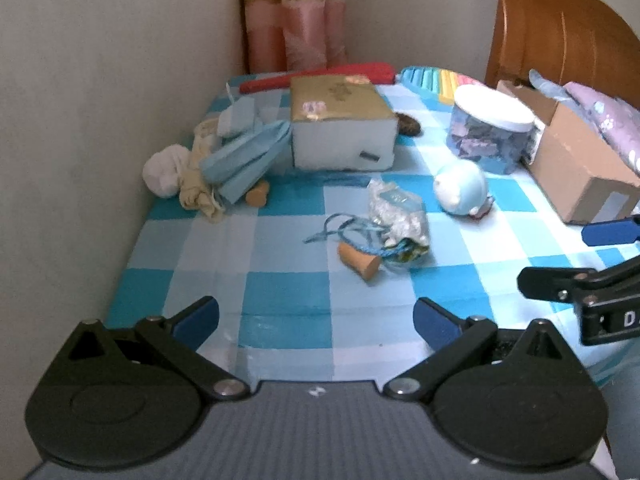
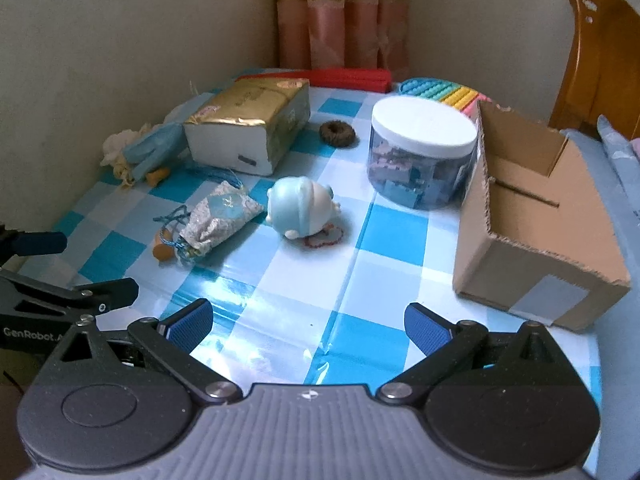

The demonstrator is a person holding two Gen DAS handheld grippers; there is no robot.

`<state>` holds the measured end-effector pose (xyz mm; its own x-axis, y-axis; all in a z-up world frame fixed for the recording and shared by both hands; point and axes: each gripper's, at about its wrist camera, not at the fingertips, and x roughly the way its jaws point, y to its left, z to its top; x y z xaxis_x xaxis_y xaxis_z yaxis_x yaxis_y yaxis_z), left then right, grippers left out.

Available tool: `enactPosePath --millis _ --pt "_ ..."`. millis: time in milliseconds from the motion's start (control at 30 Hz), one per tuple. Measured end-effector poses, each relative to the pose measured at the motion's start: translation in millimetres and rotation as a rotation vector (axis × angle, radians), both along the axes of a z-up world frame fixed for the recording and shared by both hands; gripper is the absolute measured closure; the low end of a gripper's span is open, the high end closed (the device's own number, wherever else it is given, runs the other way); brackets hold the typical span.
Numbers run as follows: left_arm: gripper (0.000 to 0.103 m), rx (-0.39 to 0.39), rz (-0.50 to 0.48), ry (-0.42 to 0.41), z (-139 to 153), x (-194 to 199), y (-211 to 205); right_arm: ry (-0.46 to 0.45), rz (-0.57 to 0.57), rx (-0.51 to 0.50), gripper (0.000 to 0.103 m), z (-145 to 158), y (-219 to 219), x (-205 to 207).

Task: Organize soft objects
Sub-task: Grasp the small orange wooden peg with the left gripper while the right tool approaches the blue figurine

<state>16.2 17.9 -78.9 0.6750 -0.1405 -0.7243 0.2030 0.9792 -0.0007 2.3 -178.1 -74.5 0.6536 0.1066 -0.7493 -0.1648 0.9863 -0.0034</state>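
Note:
A pale blue squishy toy (image 1: 461,187) (image 2: 303,210) lies mid-table beside a silver drawstring pouch (image 1: 399,218) (image 2: 220,218) with blue cord. An orange cork piece (image 1: 359,265) (image 2: 163,251) rests against the pouch. At the left wall sits a pile of cloth bits, with a blue fabric fan (image 1: 245,159) (image 2: 150,148) and a white puff (image 1: 165,171). An open cardboard box (image 1: 578,160) (image 2: 536,220) stands at the right. My left gripper (image 1: 316,322) and right gripper (image 2: 308,326) hover open and hold nothing above the near table edge, side by side.
A gold tissue pack (image 1: 340,122) (image 2: 250,126), a white-lidded clear jar (image 1: 490,130) (image 2: 422,152), a brown hair tie (image 2: 337,133), a red bar (image 2: 352,78) and a rainbow pop toy (image 2: 440,94) crowd the back. A wall runs along the left; a wooden chair (image 1: 560,32) stands right.

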Motion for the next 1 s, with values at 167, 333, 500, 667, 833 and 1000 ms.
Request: enactPosePath --millis 167,333,500,667,833,1000 --pt "0.001 0.028 0.008 0.007 -7 12 1 0.009 0.000 0.025 0.000 -5 -3 7" --pt "0.001 0.060 -0.006 0.002 -11 25 -5 0.023 0.005 0.057 0.000 -11 -6 13" --pt "0.001 0.086 -0.013 -0.005 -16 35 -7 0.016 0.019 0.062 0.000 -14 -6 18" --pt "0.001 0.086 -0.018 -0.016 -17 43 -6 0.014 0.029 0.077 0.000 -15 -6 22" --pt "0.011 0.067 -0.032 -0.019 -18 50 -8 0.028 0.046 0.068 0.000 -21 -3 24" --pt "0.030 0.046 -0.079 -0.028 -15 51 -13 0.030 0.057 0.066 0.000 -21 -1 24"
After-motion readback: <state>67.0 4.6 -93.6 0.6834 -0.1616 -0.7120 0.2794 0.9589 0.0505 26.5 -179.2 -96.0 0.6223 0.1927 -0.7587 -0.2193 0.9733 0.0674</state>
